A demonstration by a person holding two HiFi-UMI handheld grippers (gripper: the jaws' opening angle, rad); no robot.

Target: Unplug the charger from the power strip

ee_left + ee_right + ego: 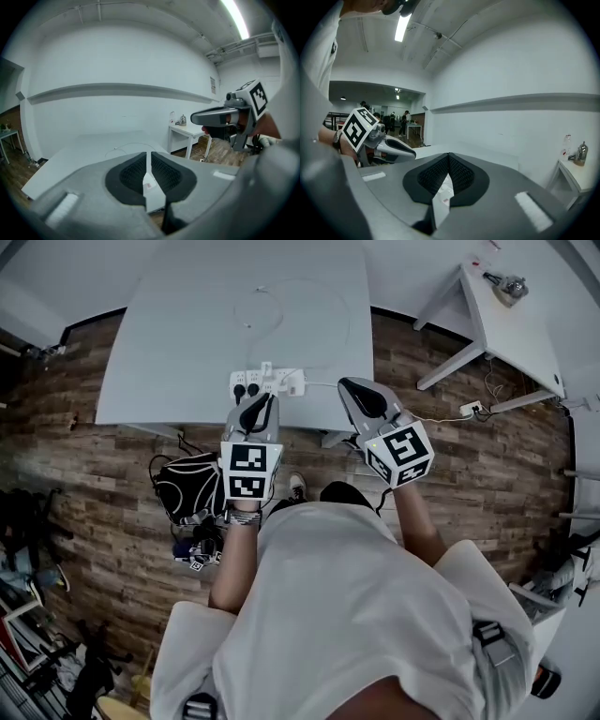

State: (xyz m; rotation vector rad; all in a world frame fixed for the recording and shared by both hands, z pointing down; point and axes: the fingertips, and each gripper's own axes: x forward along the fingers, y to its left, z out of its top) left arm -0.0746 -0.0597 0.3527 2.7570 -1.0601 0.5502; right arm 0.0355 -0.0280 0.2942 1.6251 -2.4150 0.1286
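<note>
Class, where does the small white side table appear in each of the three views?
Head view: small white side table, upper right.
Left gripper view: right of centre, mid-height.
Right gripper view: lower right edge.
Shared landmark: large white table.

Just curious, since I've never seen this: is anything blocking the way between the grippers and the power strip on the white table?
Nothing visible. The power strip lies at the table's near edge, just ahead of the left gripper, whose empty jaws are opening; the right gripper hangs beside it.
</note>
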